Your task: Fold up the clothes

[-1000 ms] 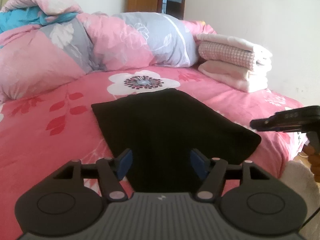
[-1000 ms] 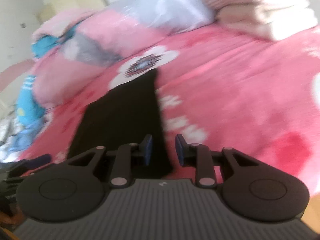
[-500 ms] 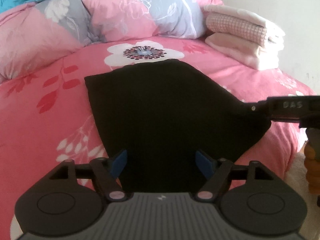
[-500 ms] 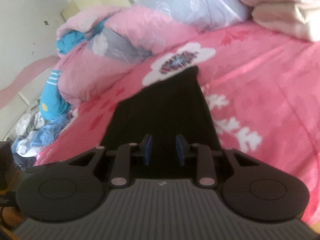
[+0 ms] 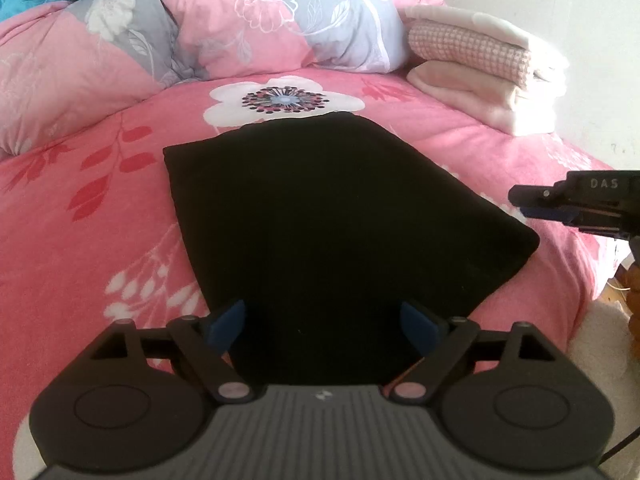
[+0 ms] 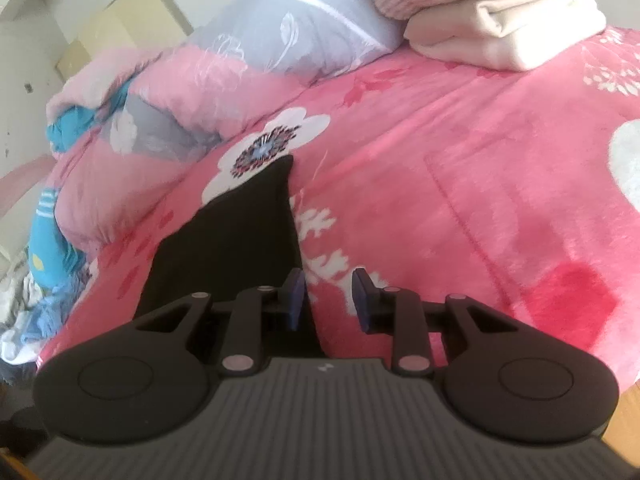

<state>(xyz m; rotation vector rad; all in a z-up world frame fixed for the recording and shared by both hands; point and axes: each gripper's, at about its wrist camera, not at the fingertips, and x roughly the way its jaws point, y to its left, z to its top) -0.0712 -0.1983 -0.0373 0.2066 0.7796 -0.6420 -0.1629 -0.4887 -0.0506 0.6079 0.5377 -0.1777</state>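
Note:
A black folded garment (image 5: 328,208) lies flat on the pink flowered bedspread (image 5: 80,240). My left gripper (image 5: 324,326) hovers over the garment's near edge. Its jaws are opening wide, the black cloth lies below the gap, and the pads do not press on it. In the left wrist view my right gripper (image 5: 536,202) shows from the side, just off the garment's right corner. In its own view the right gripper (image 6: 328,300) has a narrow gap with nothing in it. The garment (image 6: 236,248) ends under its left finger, with pink bedspread beneath the gap.
A stack of folded cream and pink towels (image 5: 488,76) sits at the back right of the bed. A bunched pink and grey duvet (image 5: 160,32) fills the back. The bed's edge (image 5: 592,304) drops off at the right. Loose clothes (image 6: 32,308) lie beside the bed at the left.
The left jaws have spread wider and the left gripper has dipped closer to the garment. The right gripper swung over the garment's right edge, then drew back to the right of it.

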